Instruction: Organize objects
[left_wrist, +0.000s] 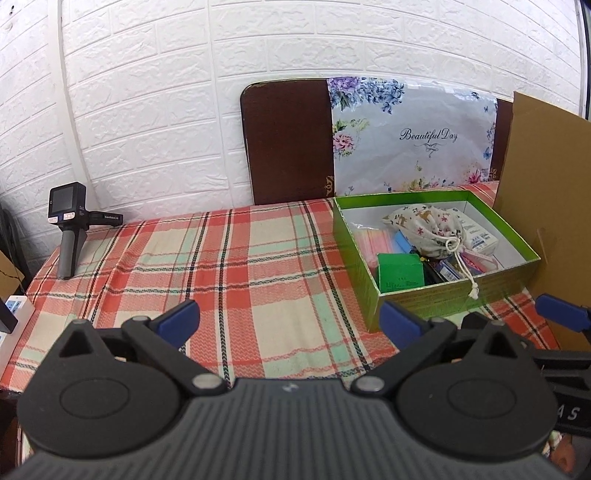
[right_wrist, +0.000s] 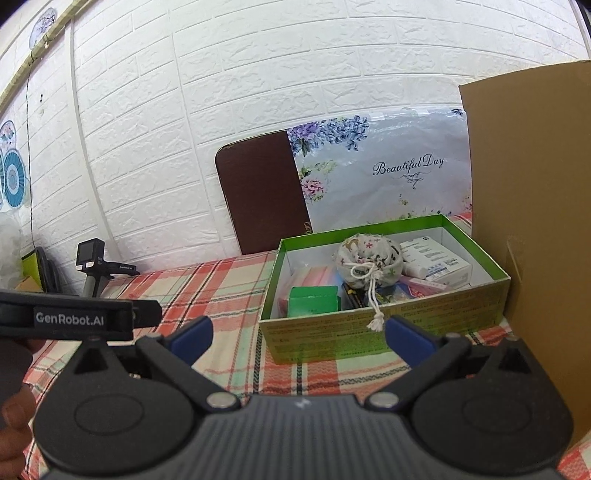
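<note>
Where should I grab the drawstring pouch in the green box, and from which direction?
Grip the drawstring pouch at its cinched neck, coming from above. The green box walls block side approaches, and the gathered neck looks narrow enough to pinch, unlike the rounded body.

A green cardboard box (left_wrist: 436, 295) sits open on the plaid-covered counter (left_wrist: 229, 258). Inside lie a patterned drawstring pouch (left_wrist: 424, 230), a small green carton (left_wrist: 400, 271), a white medicine box (left_wrist: 476, 234) and pink packets (left_wrist: 369, 240).

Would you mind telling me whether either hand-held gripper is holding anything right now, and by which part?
Nothing is held. The left hand-held gripper and right hand-held gripper are both open over the plaid tablecloth, short of the green box.
</note>
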